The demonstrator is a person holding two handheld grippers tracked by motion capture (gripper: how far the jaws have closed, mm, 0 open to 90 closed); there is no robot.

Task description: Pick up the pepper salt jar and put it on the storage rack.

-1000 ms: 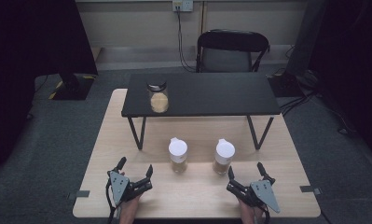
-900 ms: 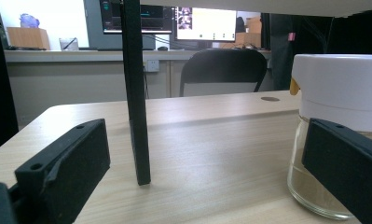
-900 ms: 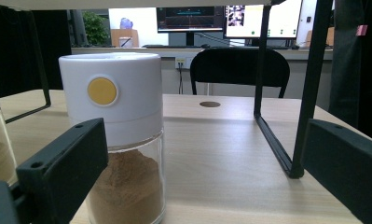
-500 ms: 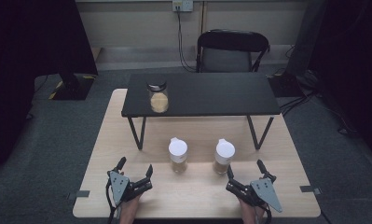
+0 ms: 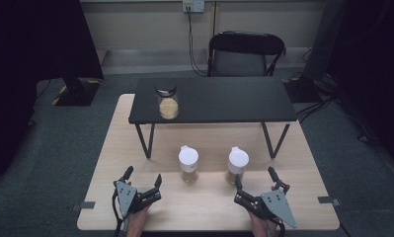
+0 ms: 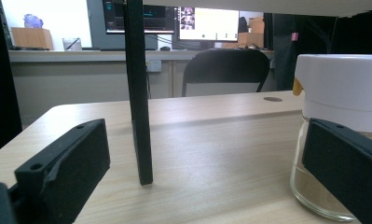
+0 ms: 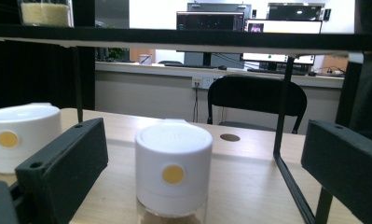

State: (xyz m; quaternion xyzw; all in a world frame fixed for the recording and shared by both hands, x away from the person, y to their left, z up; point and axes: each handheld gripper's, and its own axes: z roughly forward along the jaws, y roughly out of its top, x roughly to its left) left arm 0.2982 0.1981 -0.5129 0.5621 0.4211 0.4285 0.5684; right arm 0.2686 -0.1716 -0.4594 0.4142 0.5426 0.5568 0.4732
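Two glass jars with white lids stand side by side on the wooden table (image 5: 209, 207): the left jar (image 5: 188, 163) and the right jar (image 5: 237, 164). A third jar with a dark lid (image 5: 168, 102) holds pale grains on the black shelf (image 5: 224, 98). My left gripper (image 5: 143, 177) rests open near the table's front, left of the left jar (image 6: 335, 140). My right gripper (image 5: 255, 177) is open too, just in front of the right jar (image 7: 173, 172), which stands between its jaws farther off. The left jar (image 7: 20, 135) is at the left edge of that view.
The black shelf stands on thin metal legs (image 6: 138, 93) over the middle of the table. A black chair (image 5: 246, 52) is behind the table. A person's hands hold both grippers at the front edge. Dark floor surrounds the table.
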